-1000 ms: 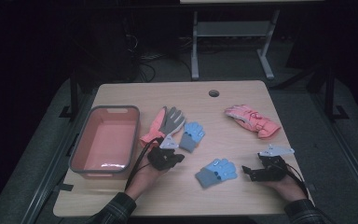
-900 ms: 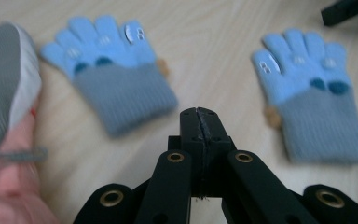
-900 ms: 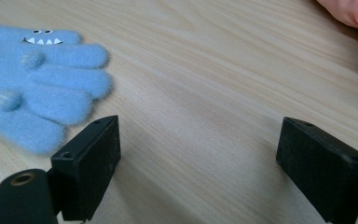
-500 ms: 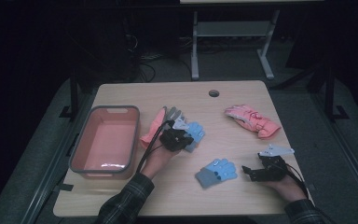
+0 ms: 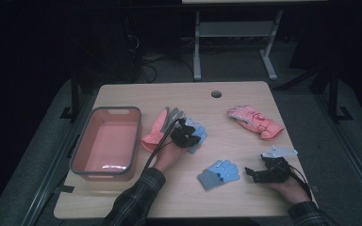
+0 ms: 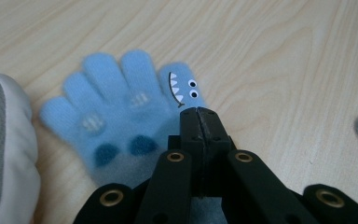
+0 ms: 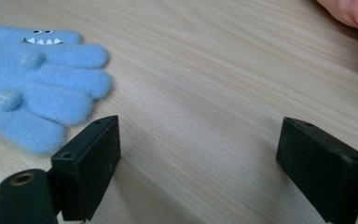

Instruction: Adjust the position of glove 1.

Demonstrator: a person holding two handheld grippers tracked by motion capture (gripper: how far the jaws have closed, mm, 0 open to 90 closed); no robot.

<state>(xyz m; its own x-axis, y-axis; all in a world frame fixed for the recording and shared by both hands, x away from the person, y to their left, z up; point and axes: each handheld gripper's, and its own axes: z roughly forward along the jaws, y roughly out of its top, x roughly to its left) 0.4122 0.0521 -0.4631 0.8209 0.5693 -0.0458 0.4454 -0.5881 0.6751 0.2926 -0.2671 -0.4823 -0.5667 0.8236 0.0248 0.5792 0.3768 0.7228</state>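
Observation:
My left gripper [image 5: 188, 132] hovers with its jaws shut over the palm of a light blue monster glove [image 5: 201, 133], which lies flat on the wooden table [image 5: 226, 197]. In the left gripper view the closed tips [image 6: 199, 113] sit just below that glove's [image 6: 121, 100] thumb, and nothing is pinched between them. A second blue glove [image 5: 219, 173] lies near the front. My right gripper [image 5: 250, 173] rests just right of it with its jaws wide open [image 7: 200, 156] and only bare table between them; that glove [image 7: 32, 88] lies to their left.
A pink bin [image 5: 104, 165] stands empty at the table's left. A grey-and-pink glove [image 5: 160, 123] lies between the bin and my left hand, seen again as a grey-white glove [image 6: 2, 149]. A pink glove [image 5: 255, 120] lies at the back right, close to a cable hole [image 5: 216, 93].
My left hand has moved away from the front edge and to the right, from the cuff end of the grey-and-pink glove to above the blue glove. The right hand has kept still.

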